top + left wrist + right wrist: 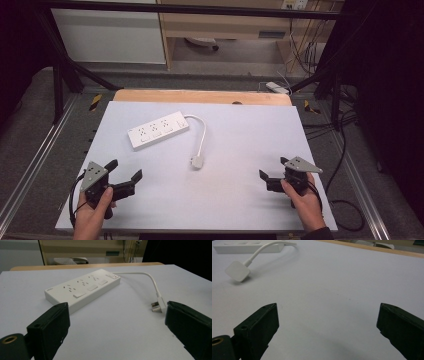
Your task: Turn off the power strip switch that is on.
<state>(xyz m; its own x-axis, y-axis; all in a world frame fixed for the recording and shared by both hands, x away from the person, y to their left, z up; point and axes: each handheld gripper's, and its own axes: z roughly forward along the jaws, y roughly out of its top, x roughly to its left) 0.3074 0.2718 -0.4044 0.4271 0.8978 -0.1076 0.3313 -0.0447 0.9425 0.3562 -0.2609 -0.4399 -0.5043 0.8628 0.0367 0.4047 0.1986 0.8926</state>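
Left claw [123,171] wide, empty, right claw [272,167] wide, plug [158,305] prongs visible from left gripper view

Glossy white plastic power strip [158,130], matt white tabletop [240,150], bare wood far edge [200,96]

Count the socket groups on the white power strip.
3, in a row along the top of the power strip: one near its free end, one in the middle, one toward the switch at the cable end. None looks hidden.
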